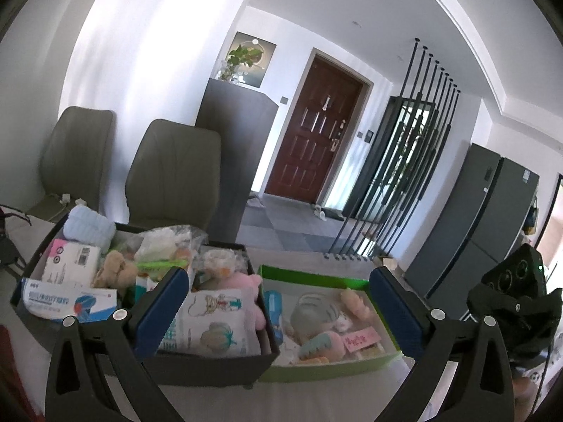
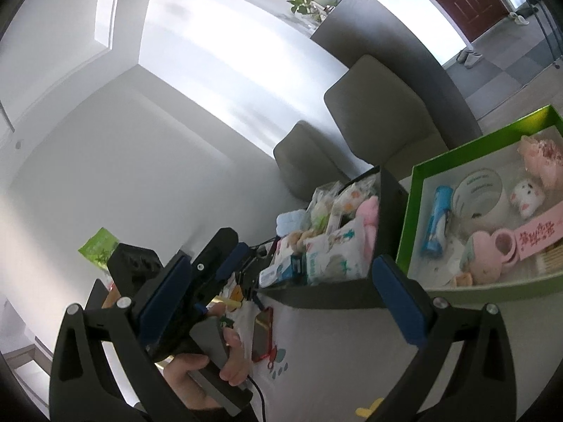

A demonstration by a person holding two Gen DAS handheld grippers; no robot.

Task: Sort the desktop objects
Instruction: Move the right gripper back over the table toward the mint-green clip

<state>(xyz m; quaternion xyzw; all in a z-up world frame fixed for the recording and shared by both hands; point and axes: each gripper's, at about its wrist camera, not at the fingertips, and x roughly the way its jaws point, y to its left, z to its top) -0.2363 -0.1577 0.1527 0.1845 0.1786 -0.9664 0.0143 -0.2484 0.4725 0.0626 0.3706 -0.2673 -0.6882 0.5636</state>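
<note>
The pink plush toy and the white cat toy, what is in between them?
The right wrist view shows it best: between the pink plush toy and the white cat toy come the dark bin's wall, the green box's wall, a blue tube and a white mug.

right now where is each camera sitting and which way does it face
Left wrist: on the left gripper, level, facing the dark bin and green box, door beyond; both open fingers show, right gripper at the edge.
Right wrist: on the right gripper, rolled, facing the dark bin and green box; its open fingers show, plus the left gripper in a hand.
Shared: both boxes, both chairs, door.
</note>
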